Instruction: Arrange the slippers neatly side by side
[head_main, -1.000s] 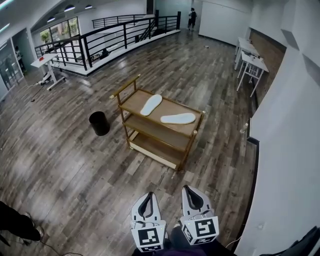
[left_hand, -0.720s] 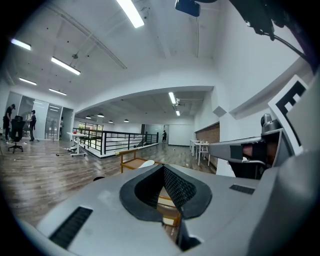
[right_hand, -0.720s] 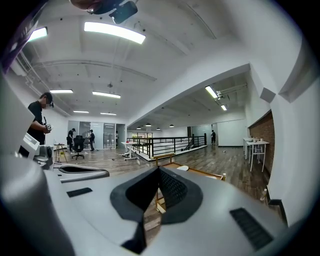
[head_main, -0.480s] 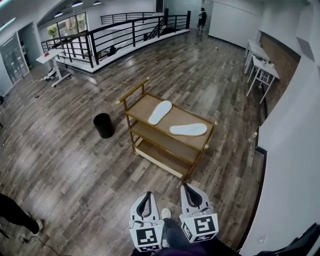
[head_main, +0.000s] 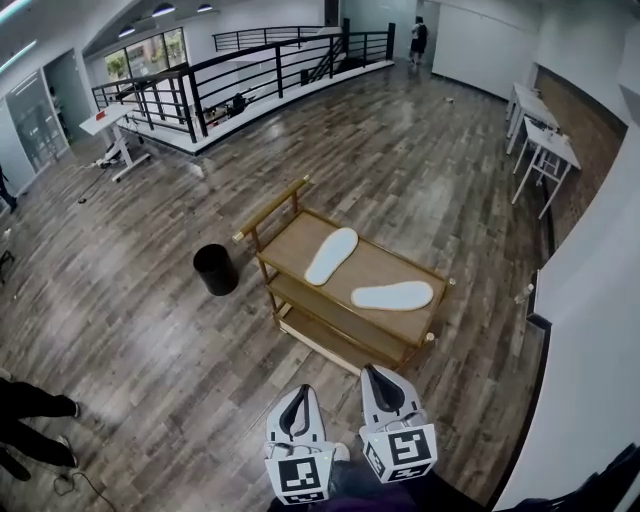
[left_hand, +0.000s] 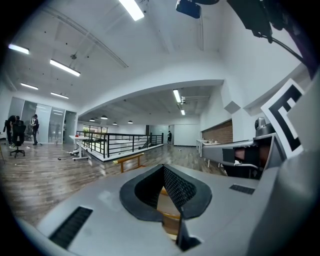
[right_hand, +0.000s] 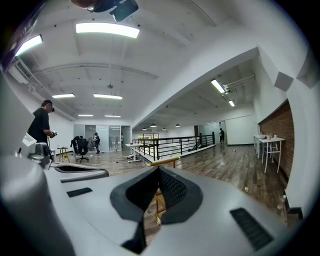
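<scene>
Two white slippers lie soles up on the top shelf of a wooden three-shelf cart (head_main: 290, 240). One slipper (head_main: 331, 255) points away at an angle. The other slipper (head_main: 393, 295) lies crosswise near the cart's right end, so the pair forms a V. My left gripper (head_main: 298, 393) and right gripper (head_main: 372, 372) hang side by side at the bottom of the head view, short of the cart. Both are shut with nothing in them. In the left gripper view the cart's handle (left_hand: 129, 159) shows beyond the jaws. In the right gripper view the cart (right_hand: 161, 162) shows too.
A black bin (head_main: 216, 269) stands on the wood floor left of the cart. A white wall (head_main: 590, 300) runs along the right, with white tables (head_main: 545, 140) farther back. A black railing (head_main: 250, 75) crosses the back. A person's legs (head_main: 30, 415) show at the lower left.
The cart with the slippers has come nearer and sits lower in the head view. Both grippers keep their place at the bottom edge, still shut.
</scene>
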